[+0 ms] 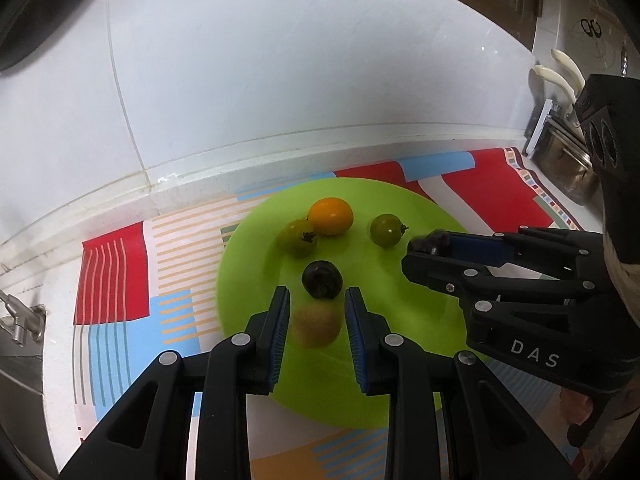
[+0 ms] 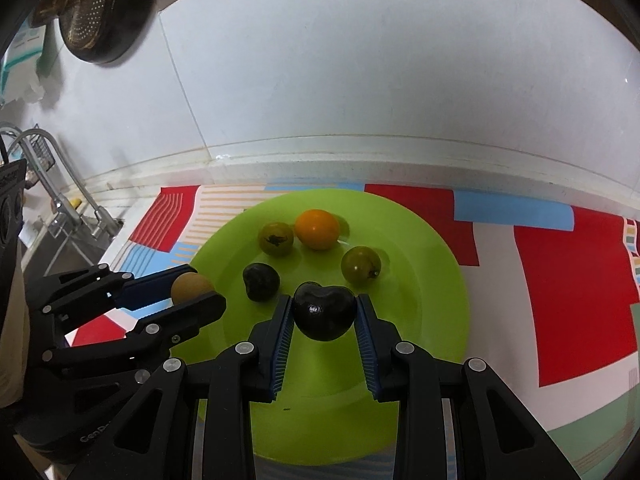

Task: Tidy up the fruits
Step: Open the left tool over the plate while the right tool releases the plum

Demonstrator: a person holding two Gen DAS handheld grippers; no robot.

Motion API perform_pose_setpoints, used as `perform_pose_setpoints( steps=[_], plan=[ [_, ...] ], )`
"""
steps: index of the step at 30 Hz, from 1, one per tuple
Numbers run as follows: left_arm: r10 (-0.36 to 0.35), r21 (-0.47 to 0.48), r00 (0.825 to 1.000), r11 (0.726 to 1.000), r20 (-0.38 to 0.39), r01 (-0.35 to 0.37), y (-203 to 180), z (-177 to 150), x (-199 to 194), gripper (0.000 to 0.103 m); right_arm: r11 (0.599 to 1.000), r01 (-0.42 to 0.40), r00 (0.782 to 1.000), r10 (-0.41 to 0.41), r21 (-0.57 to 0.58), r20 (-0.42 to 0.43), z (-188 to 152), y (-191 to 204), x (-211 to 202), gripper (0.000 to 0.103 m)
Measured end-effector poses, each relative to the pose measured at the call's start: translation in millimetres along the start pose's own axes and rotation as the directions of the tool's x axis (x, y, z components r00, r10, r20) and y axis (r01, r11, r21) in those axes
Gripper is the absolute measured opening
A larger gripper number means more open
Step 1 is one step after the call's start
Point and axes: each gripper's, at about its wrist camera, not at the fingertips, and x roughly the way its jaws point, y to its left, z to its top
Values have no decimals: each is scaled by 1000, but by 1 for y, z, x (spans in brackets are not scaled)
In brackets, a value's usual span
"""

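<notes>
A green plate [image 1: 432,312] lies on a colourful mat; it also shows in the right wrist view [image 2: 432,320]. On it lie an orange fruit [image 1: 330,216], two green tomatoes [image 1: 298,238] [image 1: 386,230] and a dark fruit [image 1: 322,280]. My left gripper [image 1: 317,312] has a tan round fruit [image 1: 316,326] between its fingers above the plate's near side; the fruit is blurred. From the right wrist view the tan fruit [image 2: 191,288] sits in the left gripper [image 2: 200,286]. My right gripper [image 2: 323,312] is shut on a second dark fruit [image 2: 324,311] above the plate.
The mat [image 2: 560,300] lies on a white counter against a white tiled wall. A tap [image 2: 60,184] and sink are at the left. A knife block [image 1: 560,136] with white handles stands at the far right. A colander [image 2: 96,4] hangs at top left.
</notes>
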Motion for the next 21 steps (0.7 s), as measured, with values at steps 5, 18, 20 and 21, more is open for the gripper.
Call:
perform_pose_setpoints(
  steps=[5, 18, 20, 21],
  plan=[
    [22, -6, 1000, 1000, 3, -22, 1, -1, -8, 39, 1000, 20, 1000, -20, 8, 17, 1, -2, -6, 42],
    [72, -36, 995, 997, 75, -69, -6, -4, -63, 62, 999, 26, 996, -25, -21, 87, -1, 11, -55, 42],
    [79, -38, 993, 996, 87, -75, -7, -5, -72, 64, 999, 26, 995, -23, -27, 97, -2, 14, -63, 42],
    [81, -39, 992, 996, 93, -78, -8, -5, -76, 64, 999, 25, 994, -22, -30, 103, -3, 16, -67, 42]
  ],
)
